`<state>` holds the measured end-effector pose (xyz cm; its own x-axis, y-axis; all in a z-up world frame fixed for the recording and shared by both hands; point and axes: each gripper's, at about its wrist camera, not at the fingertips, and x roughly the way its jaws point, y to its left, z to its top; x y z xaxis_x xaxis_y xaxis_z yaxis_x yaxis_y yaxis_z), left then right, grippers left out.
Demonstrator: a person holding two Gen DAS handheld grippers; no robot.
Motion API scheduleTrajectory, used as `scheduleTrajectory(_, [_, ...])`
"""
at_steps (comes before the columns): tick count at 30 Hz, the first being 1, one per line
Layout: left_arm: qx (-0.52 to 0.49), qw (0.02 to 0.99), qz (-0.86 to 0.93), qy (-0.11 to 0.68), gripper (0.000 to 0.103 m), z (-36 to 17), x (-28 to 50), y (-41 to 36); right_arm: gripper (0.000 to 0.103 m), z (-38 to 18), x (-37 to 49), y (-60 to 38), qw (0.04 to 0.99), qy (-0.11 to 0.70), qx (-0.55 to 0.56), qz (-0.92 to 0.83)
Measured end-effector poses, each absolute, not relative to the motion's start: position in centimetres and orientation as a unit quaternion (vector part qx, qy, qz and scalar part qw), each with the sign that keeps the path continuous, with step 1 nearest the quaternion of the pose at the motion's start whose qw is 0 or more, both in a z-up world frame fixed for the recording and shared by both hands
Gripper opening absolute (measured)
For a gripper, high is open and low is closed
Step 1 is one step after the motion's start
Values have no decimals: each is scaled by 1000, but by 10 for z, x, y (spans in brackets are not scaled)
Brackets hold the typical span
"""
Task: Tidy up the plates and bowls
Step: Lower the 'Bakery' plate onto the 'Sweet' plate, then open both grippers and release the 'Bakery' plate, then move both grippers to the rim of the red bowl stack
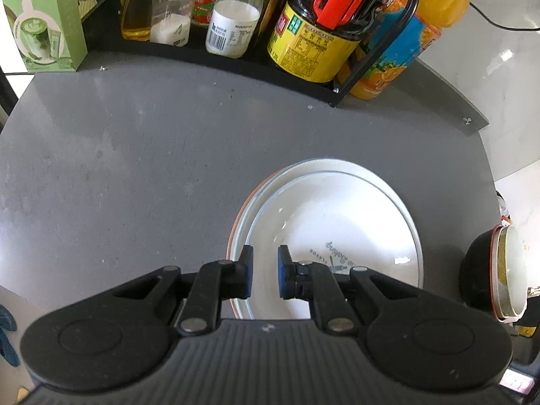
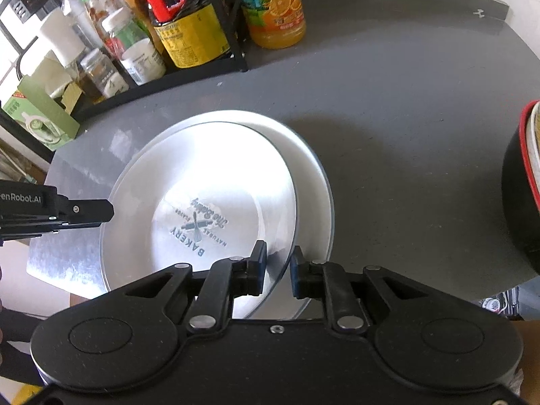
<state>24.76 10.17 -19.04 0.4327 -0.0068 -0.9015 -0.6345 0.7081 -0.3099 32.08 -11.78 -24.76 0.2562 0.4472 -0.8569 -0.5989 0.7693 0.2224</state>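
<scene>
A white plate printed "BAKERY" [image 1: 337, 222] [image 2: 202, 175] lies off-centre on top of a plain white plate [image 1: 320, 165] [image 2: 310, 168], and an orange-rimmed plate [image 1: 233, 226] shows under both. My left gripper [image 1: 265, 271] is narrowly closed across the printed plate's left rim. In the right wrist view the left gripper [image 2: 108, 210] reaches that rim from the left. My right gripper [image 2: 278, 266] straddles the opposite rim, one pad inside and one outside, pinching the lip. A black red-rimmed bowl [image 1: 486, 270] [image 2: 519, 185] with lighter bowls nested inside sits at the table's right edge.
The grey table [image 1: 135, 168] [image 2: 405, 101] has a black rack [image 1: 236, 64] along its back, holding several bottles and jars. A green carton [image 1: 44, 23] stands at the back left and an orange juice bottle [image 2: 276, 10] beside the rack's right end.
</scene>
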Motion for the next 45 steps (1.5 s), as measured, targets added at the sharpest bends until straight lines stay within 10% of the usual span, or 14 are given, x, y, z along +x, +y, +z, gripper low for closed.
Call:
scheduleTrajectory(13, [-327,785,187,492,11,-190,258,96,51,-228,321,-135,772,535,-46,340])
scheduleTrajectory(20, [-304,804,148,489,46,-180,284,69,51,-208,324,-177,800,513,2,310])
scheduleTrajectory(35, [-263,837,94,470,76,-154,336,-16,72,-190,338,-293,842,475,65,247])
scheduleTrajectory(45, [-249,838,73,481,78,-154,379,-77,84,-193,355,-355,849,471,105,217])
